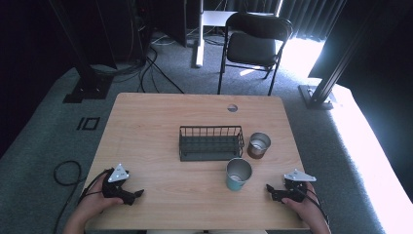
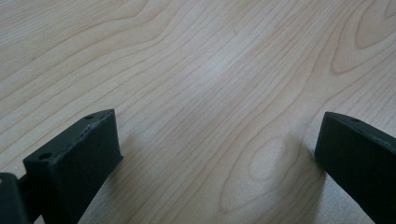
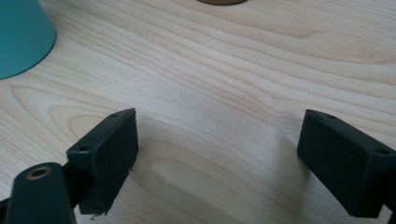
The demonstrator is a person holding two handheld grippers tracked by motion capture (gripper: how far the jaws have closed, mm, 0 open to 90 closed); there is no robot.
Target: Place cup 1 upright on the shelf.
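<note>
Left gripper [image 1: 138,194] and right gripper [image 1: 269,187] rest low at the near edge of the pale wooden counter [image 1: 146,141], jaws spread wide, grasping nothing. Teal metal tumbler [image 1: 238,174] stands upright near the right gripper. Beyond it, a brown metal cup [image 1: 258,145] just beside a black wire basket [image 1: 211,143].

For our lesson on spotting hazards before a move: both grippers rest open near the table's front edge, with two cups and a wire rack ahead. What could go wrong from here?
1. The teal cup stands upright near the right gripper; a careless reach could tip it.
2. The brown cup stands close beside the wire rack, so wide jaws may strike the rack.
3. The left gripper is farther from both cups, and reaching across might knock the teal cup.
</note>
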